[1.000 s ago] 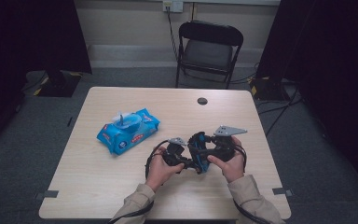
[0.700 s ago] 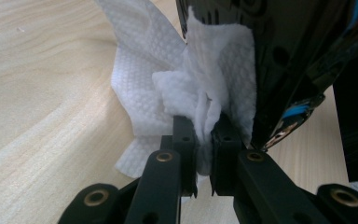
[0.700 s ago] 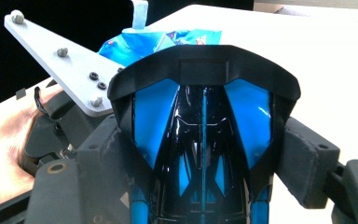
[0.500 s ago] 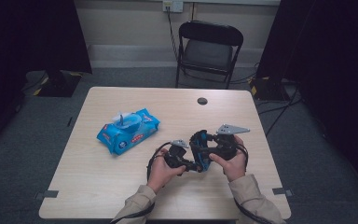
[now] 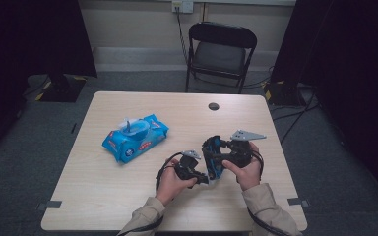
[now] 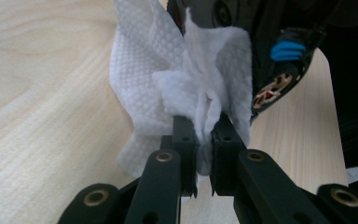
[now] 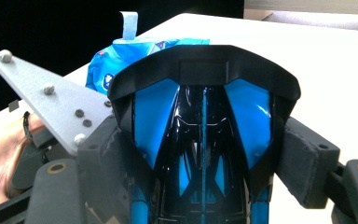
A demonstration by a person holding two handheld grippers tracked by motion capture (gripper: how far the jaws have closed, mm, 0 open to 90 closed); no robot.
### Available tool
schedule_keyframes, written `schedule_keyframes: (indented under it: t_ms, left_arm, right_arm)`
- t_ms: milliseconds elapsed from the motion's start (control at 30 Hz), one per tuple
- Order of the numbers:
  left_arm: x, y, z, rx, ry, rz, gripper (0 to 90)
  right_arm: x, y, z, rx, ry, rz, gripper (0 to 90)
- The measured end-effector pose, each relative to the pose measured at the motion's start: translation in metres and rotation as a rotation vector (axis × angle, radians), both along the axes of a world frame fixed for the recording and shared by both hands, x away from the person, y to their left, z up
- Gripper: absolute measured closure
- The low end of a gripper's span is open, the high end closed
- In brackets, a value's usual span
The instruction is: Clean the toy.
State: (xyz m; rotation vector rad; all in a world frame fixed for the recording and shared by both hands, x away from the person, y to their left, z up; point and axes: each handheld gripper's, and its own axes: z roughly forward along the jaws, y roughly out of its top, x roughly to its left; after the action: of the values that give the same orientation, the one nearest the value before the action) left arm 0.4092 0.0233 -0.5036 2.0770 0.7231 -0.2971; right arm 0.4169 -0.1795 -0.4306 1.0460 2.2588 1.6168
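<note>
A blue and black toy car (image 7: 203,121) is clamped between the pads (image 7: 303,161) of my right gripper (image 7: 205,154). In the high view the car (image 5: 211,155) is held just above the table's near right part, and the right gripper (image 5: 219,160) is shut on it. My left gripper (image 6: 204,128) is shut on a crumpled white wipe (image 6: 186,70), which presses against the car's (image 6: 279,51) dark body. From above, the left gripper (image 5: 202,178) sits close at the car's left. A blue wipes pack (image 5: 135,137) lies at table centre-left, its flap up.
A small black round cap (image 5: 213,106) is set in the wooden table (image 5: 103,196) near its far edge. A black folding chair (image 5: 219,49) stands beyond the table. The left gripper's grey plate (image 7: 46,100) crosses the right gripper view, with the pack (image 7: 107,60) behind it.
The left gripper with the wipe has edged slightly towards the car. The right gripper and the car have stayed where they were.
</note>
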Motion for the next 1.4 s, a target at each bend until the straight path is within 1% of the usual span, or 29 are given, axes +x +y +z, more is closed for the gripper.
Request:
schedule_keyframes:
  t_ms: [100, 133, 467, 733, 833, 867, 967, 1133, 1200, 1400]
  left_arm:
    - [-0.001, 0.0, 0.0, 0.005, 0.005, -0.011, 83.1]
    - [-0.001, 0.0, 0.0, 0.013, -0.002, -0.013, 83.1]
    - [0.0, 0.013, 0.01, 0.026, -0.021, -0.008, 83.2]
    - [0.001, 0.029, 0.013, 0.033, -0.04, 0.034, 83.2]
    - [0.002, 0.038, 0.016, 0.038, -0.05, 0.051, 83.1]
    - [0.003, 0.042, 0.017, 0.046, -0.055, 0.052, 83.2]
    - [0.005, 0.053, 0.02, 0.045, -0.06, 0.078, 83.2]
    - [0.006, 0.07, 0.025, 0.058, -0.074, 0.109, 83.2]
    - [0.007, 0.075, 0.027, 0.056, -0.079, 0.125, 83.2]
    - [0.008, 0.089, 0.03, 0.063, -0.089, 0.147, 83.2]
  right_arm:
    - [0.001, -0.001, -0.001, 0.0, 0.001, -0.008, 25.5]
    - [0.001, -0.002, -0.001, 0.002, -0.001, -0.011, 25.5]
    - [0.004, -0.013, 0.0, 0.02, 0.0, -0.05, 25.5]
    - [0.006, -0.019, -0.003, 0.009, 0.011, -0.069, 25.5]
    - [0.007, -0.021, -0.005, 0.005, 0.017, -0.076, 25.5]
    - [0.007, -0.022, -0.005, 0.001, 0.02, -0.077, 25.5]
    - [0.007, -0.025, -0.005, -0.002, 0.022, -0.081, 25.5]
    - [0.009, -0.029, -0.006, -0.001, 0.029, -0.096, 25.5]
    - [0.009, -0.031, -0.006, -0.001, 0.03, -0.101, 25.5]
    - [0.009, -0.036, -0.004, -0.009, 0.036, -0.117, 25.5]
